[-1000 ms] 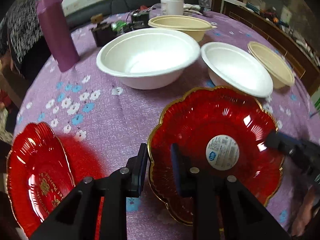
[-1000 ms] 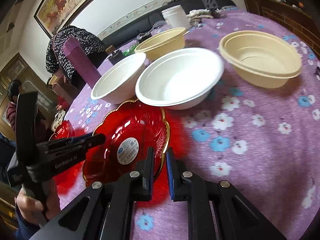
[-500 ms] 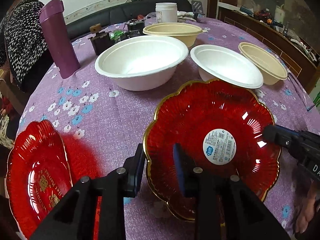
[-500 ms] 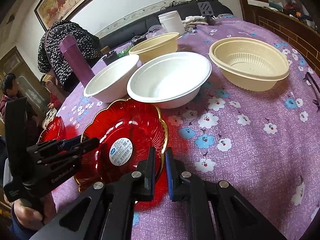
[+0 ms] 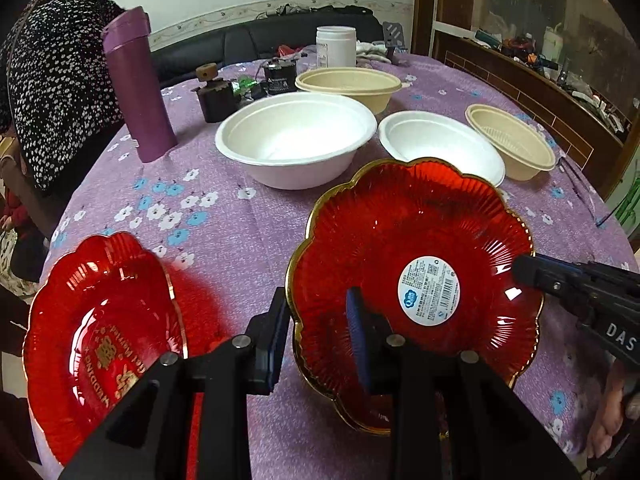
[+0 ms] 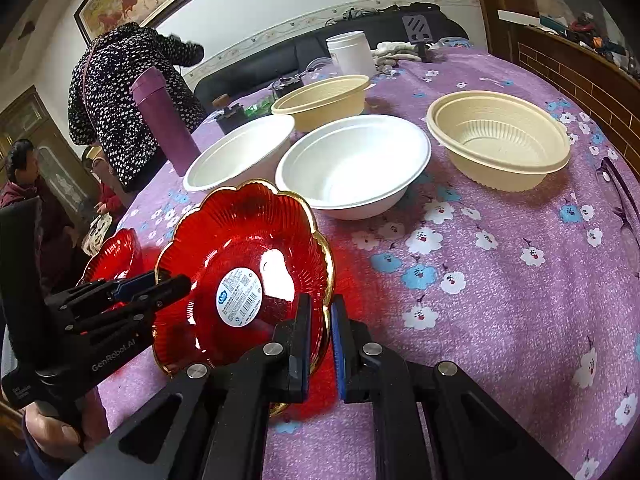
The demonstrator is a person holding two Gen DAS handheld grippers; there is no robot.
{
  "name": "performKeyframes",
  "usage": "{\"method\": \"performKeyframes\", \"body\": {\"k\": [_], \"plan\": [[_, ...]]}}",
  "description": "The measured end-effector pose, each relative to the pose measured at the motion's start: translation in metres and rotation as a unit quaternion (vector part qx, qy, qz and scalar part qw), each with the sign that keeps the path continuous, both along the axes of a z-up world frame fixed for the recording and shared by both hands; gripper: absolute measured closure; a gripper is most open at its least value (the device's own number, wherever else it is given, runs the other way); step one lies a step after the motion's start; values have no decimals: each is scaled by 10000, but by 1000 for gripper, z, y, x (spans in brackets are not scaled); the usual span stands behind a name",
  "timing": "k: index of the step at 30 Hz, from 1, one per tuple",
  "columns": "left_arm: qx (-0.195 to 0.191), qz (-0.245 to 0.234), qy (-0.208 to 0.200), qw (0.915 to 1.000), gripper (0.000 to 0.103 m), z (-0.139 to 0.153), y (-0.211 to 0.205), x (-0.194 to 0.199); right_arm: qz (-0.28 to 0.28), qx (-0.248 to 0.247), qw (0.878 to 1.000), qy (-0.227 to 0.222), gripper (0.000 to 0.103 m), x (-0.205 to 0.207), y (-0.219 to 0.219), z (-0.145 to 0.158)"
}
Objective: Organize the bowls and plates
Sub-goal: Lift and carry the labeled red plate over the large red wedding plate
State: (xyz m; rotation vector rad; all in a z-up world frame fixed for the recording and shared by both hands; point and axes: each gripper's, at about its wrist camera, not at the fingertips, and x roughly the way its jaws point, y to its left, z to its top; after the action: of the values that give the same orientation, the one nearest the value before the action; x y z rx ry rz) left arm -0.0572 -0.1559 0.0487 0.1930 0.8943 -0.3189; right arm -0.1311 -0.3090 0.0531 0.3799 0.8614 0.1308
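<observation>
A red fluted plate (image 5: 400,240) with a gold rim and a white round label hangs tilted above the purple flowered cloth, between both grippers. My left gripper (image 5: 316,320) is shut on its left rim, one finger outside and one inside the dish. From the right wrist view the same gripper (image 6: 160,282) shows at the plate's (image 6: 248,240) far side. My right gripper (image 6: 320,332) is shut on the near rim, and its tip (image 5: 524,272) enters the left wrist view from the right. A second red plate (image 5: 100,320) lies flat at the left.
Behind the plate stand a large white bowl (image 5: 296,140), a smaller white bowl (image 5: 432,144) and two beige bowls (image 5: 348,84) (image 5: 512,144). A purple flask (image 5: 140,88) and a white jar (image 5: 336,46) stand further back. A person in a spotted top (image 5: 52,80) is at the table's left edge.
The labelled red plate has risen off the cloth with both grippers on it; its far rim now overlaps the smaller white bowl. The left gripper moved up and back.
</observation>
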Motion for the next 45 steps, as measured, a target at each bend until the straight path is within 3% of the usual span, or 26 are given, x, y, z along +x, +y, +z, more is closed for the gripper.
{"method": "performKeyframes", "body": {"k": [30,45], "plan": [[-381,564,-487,9965,75,53,62,-2,549,103,9980,-303,93,24,44,46],[-465,1150,-561,9907,75,56,117,2,1055,112,9933,-457,93,53,86,59]]}}
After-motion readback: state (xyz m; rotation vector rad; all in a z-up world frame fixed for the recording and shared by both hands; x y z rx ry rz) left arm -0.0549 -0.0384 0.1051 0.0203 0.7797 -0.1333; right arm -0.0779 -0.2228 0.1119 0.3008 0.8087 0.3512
